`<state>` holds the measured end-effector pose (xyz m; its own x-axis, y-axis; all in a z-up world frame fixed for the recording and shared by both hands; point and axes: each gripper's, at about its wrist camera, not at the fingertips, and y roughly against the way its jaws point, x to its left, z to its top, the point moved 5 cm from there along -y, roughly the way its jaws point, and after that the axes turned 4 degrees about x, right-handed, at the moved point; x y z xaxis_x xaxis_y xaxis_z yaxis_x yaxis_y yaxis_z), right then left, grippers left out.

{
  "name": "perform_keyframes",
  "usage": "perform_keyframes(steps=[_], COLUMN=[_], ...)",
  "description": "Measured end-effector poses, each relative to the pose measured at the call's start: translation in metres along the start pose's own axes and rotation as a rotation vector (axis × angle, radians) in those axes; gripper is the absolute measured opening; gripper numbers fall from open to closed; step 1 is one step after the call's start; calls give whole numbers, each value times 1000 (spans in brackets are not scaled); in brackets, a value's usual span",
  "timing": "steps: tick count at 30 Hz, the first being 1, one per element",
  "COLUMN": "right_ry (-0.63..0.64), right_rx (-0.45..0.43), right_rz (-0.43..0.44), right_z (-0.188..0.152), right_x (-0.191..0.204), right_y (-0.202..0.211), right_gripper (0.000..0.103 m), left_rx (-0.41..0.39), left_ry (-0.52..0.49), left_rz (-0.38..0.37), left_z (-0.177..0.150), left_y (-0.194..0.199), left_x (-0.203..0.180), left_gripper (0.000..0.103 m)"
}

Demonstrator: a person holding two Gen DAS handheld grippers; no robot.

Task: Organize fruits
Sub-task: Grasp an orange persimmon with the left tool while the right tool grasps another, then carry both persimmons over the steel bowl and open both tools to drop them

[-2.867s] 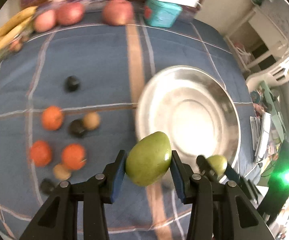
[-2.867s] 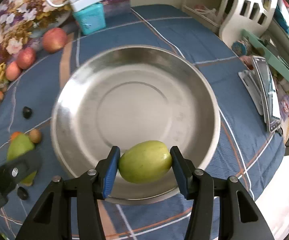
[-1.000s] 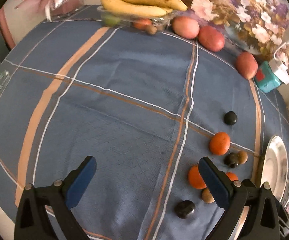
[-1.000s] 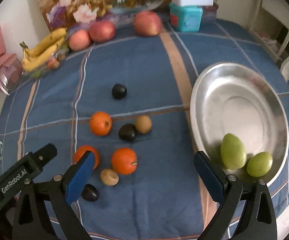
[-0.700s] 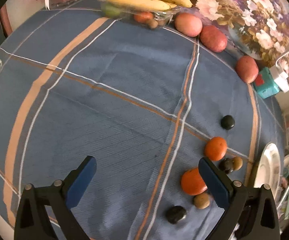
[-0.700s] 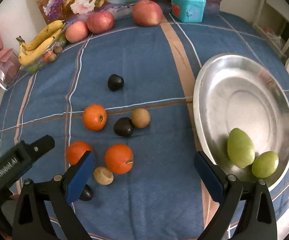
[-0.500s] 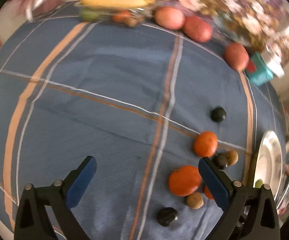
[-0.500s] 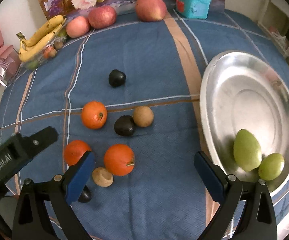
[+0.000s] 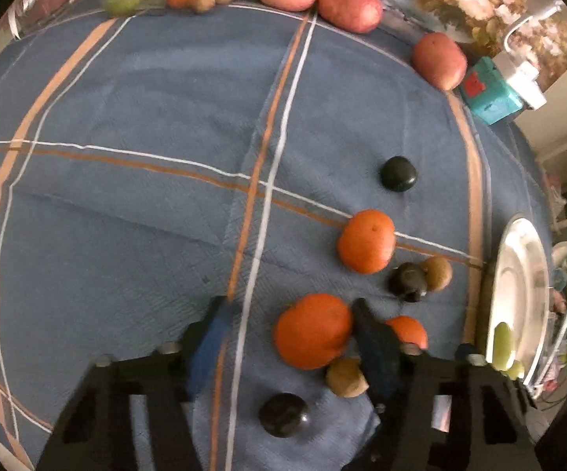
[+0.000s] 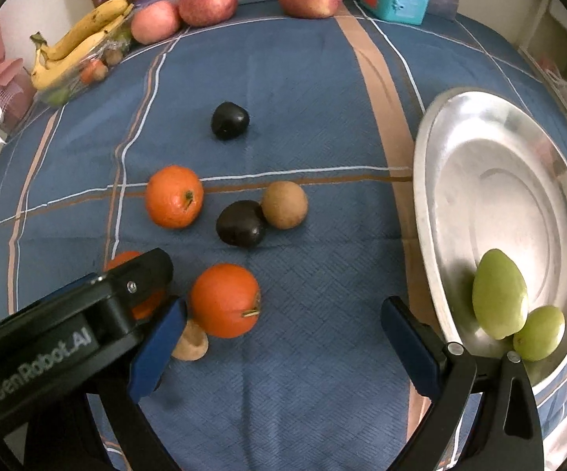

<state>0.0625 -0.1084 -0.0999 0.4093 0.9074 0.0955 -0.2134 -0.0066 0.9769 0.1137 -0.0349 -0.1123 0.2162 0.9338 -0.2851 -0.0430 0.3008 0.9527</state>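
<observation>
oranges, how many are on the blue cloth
3. One lies beside the dark fruit. One lies nearest the right tool. One is partly hidden under the left tool, whose jaws are closing around it. More may be hidden.

Both fisheye cameras are looking steeply down along their own fingers at the table, from close above its near edge. The left wrist view is sitting low over the oranges, with the steel plate squeezed against its right border. The right wrist view is hanging further right, taking in that plate fully. Both are sharing the scattered fruit and the apples along the far edge.
</observation>
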Motion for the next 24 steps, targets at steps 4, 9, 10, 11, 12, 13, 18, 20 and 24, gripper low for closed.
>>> perform_keyframes(steps=[4, 9, 10, 11, 12, 13, 18, 20, 24], right_ry=[9, 3, 1, -6, -11, -17, -27, -33, -58], right_rx=[-13, -30, -32, -36, -42, -48, -99, -122, -162], right_rz=[37, 79, 84, 95, 101, 108, 135, 137, 118], right_z=[1, 4, 4, 6, 3, 2, 1, 3, 4], right_x=[9, 18, 18, 18, 17, 17, 11, 11, -8], right_y=[3, 9, 10, 11, 13, 14, 39, 46, 65], right_gripper=[93, 38, 35, 35, 35, 35, 34, 34, 34], left_rx=[15, 15, 14, 13, 12, 8, -42, -60, -85], left_ry=[75, 102, 108, 111, 115, 120, 146, 157, 158], left_rz=[-90, -104, -106, -106, -105, -103, -93, -107, -127], left_z=[0, -5, -7, -7, -8, -8, -5, -2, -2], left_y=[2, 3, 4, 4, 5, 7, 23, 30, 43], left_x=[7, 13, 14, 14, 15, 20, 31, 31, 34], left_gripper=[41, 41, 40, 40, 40, 40, 40, 40, 39])
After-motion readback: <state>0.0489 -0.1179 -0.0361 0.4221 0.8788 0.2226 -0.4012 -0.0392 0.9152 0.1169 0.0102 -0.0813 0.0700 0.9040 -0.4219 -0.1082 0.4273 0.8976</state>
